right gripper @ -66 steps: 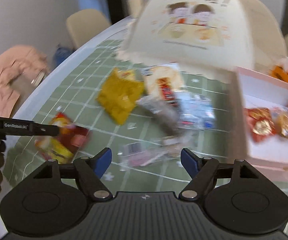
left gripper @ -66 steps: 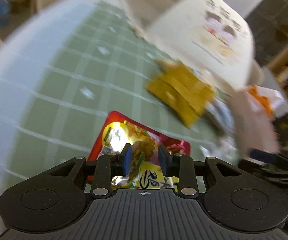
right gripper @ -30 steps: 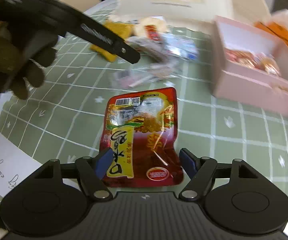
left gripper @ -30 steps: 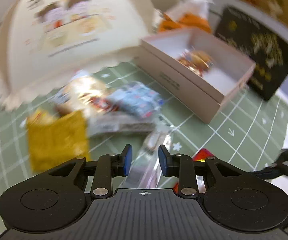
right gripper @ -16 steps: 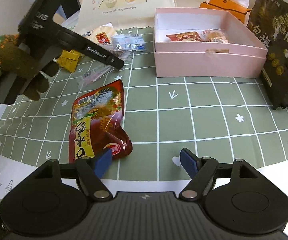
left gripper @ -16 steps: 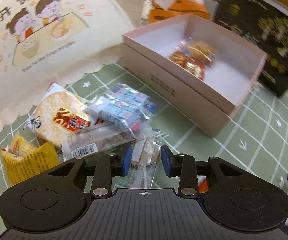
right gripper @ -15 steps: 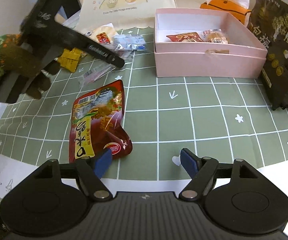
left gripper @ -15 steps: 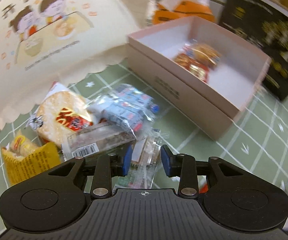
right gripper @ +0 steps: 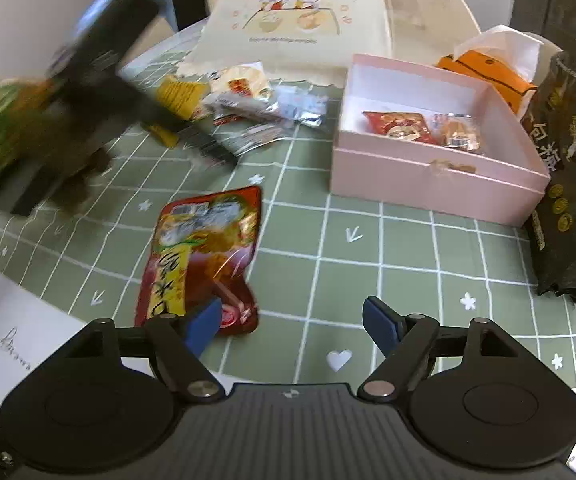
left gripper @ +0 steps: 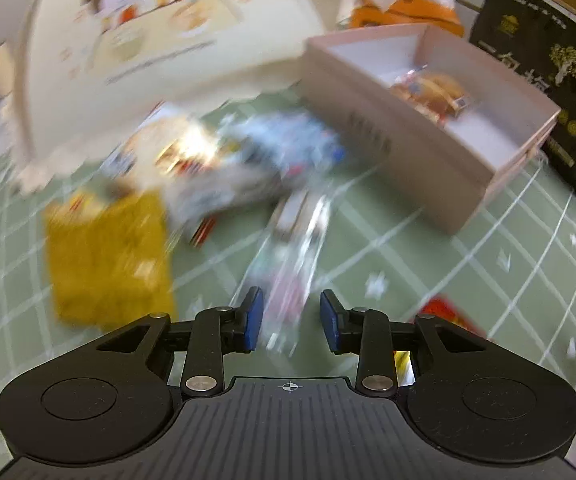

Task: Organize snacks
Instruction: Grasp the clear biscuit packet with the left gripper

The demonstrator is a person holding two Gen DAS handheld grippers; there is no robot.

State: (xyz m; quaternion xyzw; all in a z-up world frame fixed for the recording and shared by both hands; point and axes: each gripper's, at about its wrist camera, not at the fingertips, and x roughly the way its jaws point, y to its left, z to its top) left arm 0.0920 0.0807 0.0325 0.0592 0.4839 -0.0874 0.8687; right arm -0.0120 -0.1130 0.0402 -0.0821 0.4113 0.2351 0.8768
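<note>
A red snack pouch (right gripper: pixel 204 256) lies flat on the green checked cloth, just ahead and left of my open, empty right gripper (right gripper: pixel 291 322). A pink box (right gripper: pixel 439 176) at the right holds two wrapped snacks (right gripper: pixel 399 126). A pile of loose snacks (right gripper: pixel 256 108) with a yellow packet (right gripper: pixel 180 94) lies at the back left. My left gripper (left gripper: pixel 289 318) is open and empty above a clear wrapped snack (left gripper: pixel 293 248); the yellow packet (left gripper: pixel 108 256) is to its left and the pink box (left gripper: pixel 407 136) to its right. The left wrist view is blurred.
A cream dome food cover (right gripper: pixel 299 20) stands behind the pile. An orange tissue box (right gripper: pixel 487 68) sits behind the pink box. A black bag (right gripper: pixel 571 176) stands at the right. White paper (right gripper: pixel 4 320) lies at the cloth's near left edge.
The left gripper let go of the red pouch, which now lies on the cloth, and swung over the snack pile, jaws slightly wider. The right gripper pulled back a little from the pouch.
</note>
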